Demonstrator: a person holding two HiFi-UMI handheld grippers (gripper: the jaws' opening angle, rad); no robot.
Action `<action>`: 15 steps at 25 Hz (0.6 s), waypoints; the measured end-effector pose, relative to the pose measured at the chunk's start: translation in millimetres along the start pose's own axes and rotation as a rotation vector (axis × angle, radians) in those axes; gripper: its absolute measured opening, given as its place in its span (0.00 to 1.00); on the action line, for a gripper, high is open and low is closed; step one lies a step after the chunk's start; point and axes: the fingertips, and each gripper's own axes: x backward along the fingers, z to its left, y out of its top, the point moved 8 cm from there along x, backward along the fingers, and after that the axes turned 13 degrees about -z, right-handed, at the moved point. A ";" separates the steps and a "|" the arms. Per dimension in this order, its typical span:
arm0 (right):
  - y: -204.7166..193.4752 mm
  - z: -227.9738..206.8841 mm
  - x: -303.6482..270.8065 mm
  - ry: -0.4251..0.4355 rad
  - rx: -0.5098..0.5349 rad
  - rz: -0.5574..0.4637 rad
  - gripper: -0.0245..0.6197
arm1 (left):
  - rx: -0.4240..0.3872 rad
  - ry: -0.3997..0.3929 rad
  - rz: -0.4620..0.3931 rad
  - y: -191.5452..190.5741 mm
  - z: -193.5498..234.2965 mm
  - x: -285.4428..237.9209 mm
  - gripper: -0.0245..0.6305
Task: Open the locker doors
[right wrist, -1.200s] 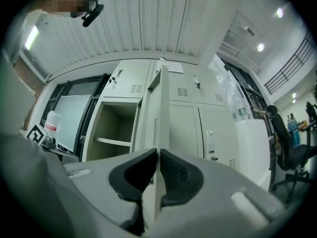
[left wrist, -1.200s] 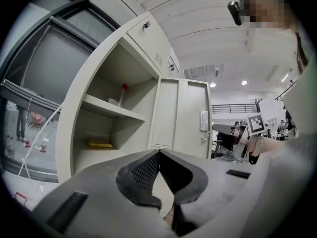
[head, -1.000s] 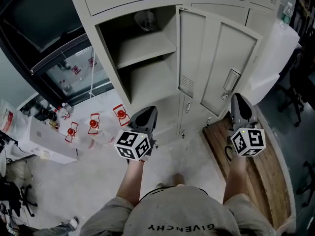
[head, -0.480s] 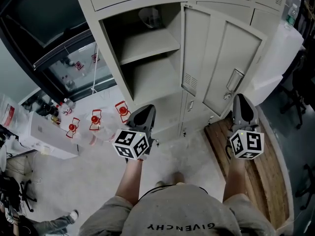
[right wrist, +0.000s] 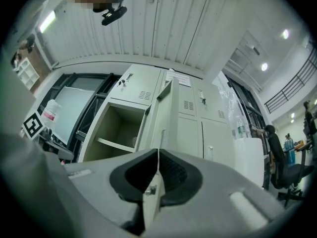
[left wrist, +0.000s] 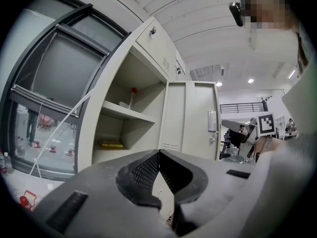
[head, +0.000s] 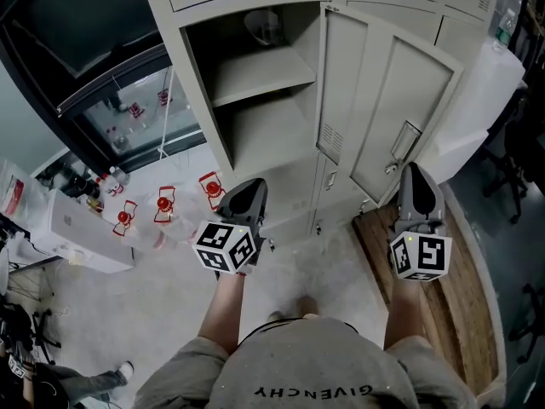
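grey moulded jaws of the right gripper (right wrist: pixel 158 153) are pressed together, tips meeting, with nothing pinched. the thin free edge of the open locker door (right wrist: pixel 165 110) merely lines up behind the slot. from above, that gripper sits just below the door's handle (head: pixel 406 141), near it but not touching. the left gripper (left wrist: pixel 159 155) is likewise closed on nothing, held low in front of the open compartment (head: pixel 255 118), whose shelf (head: pixel 264 79) is exposed.

so one door stands swung out to the right, while the upper door (right wrist: pixel 134 86) and the neighbouring doors (right wrist: pixel 190 135) on the right look shut. my reading is that the step in hand is going for another closed door.

to do it well, part the jaws before reaching, since closed tips can only push. aim for a handle or latch rather than the flat panel. set the pads either side of it, squeeze, then pull along the arc of the hinge rather than straight back, so the grip doesn't slip off. the open door appears to hang across part of the next locker, so working round it from the outer side may be needed. the wooden board (head: pixel 443 305) on the floor at the right could catch a low door as it swings.
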 end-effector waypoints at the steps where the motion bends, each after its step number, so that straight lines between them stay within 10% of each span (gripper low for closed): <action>1: 0.8 3.4 -0.4 0.008 0.002 -0.002 0.05 | 0.000 0.001 -0.001 0.5 0.9 1.0 0.04; 15: -14.8 63.4 -14.3 0.149 -0.134 0.020 0.05 | -0.018 0.076 -0.020 11.4 25.1 31.8 0.04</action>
